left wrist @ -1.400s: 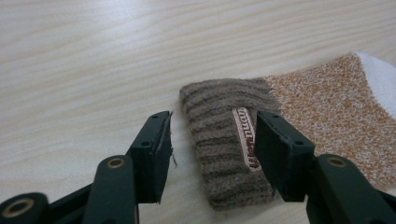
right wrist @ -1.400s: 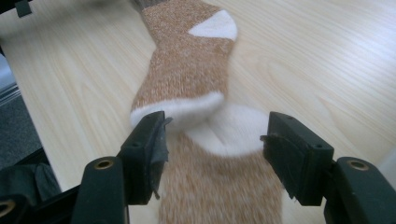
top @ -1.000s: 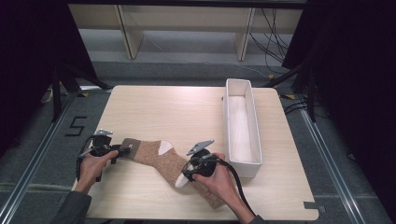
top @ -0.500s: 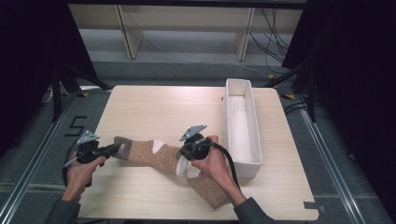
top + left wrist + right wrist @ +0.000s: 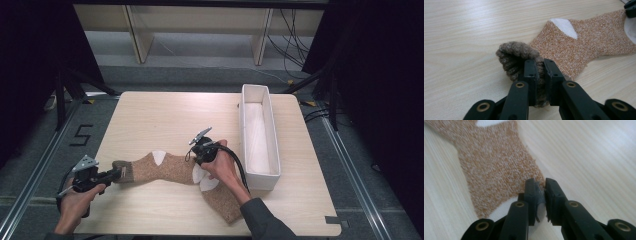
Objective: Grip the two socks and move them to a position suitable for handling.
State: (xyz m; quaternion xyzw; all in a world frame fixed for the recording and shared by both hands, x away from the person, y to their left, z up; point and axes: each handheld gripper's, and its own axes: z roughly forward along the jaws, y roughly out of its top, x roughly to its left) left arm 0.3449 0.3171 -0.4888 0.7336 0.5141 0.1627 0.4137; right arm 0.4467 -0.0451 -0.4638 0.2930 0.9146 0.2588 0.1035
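Observation:
A brown knitted sock [image 5: 172, 167] with a white heel patch lies stretched across the table [image 5: 165, 115] near its front. My left gripper [image 5: 119, 173] is shut on the sock's dark brown ribbed cuff [image 5: 517, 53], which bunches up over the jaw tips of the left gripper [image 5: 539, 63]. My right gripper [image 5: 195, 159] is shut on the pale fabric at the sock's other end, and a grey-white fold is pinched between the jaws of the right gripper [image 5: 539, 182]. The sock [image 5: 499, 165] runs away from them. More brown knit with white patches [image 5: 220, 197] lies under the person's right forearm.
A long white tray [image 5: 274, 150] stands lengthwise along the table's right side, close to the right hand. Bare wood stretches across the far half of the table. Shelving and cables lie on the floor beyond the far edge.
My right gripper has moved away from the front edge toward the table's middle with the sock's end. My left gripper has drawn the cuff leftward and nearer, pulling the sock straighter.

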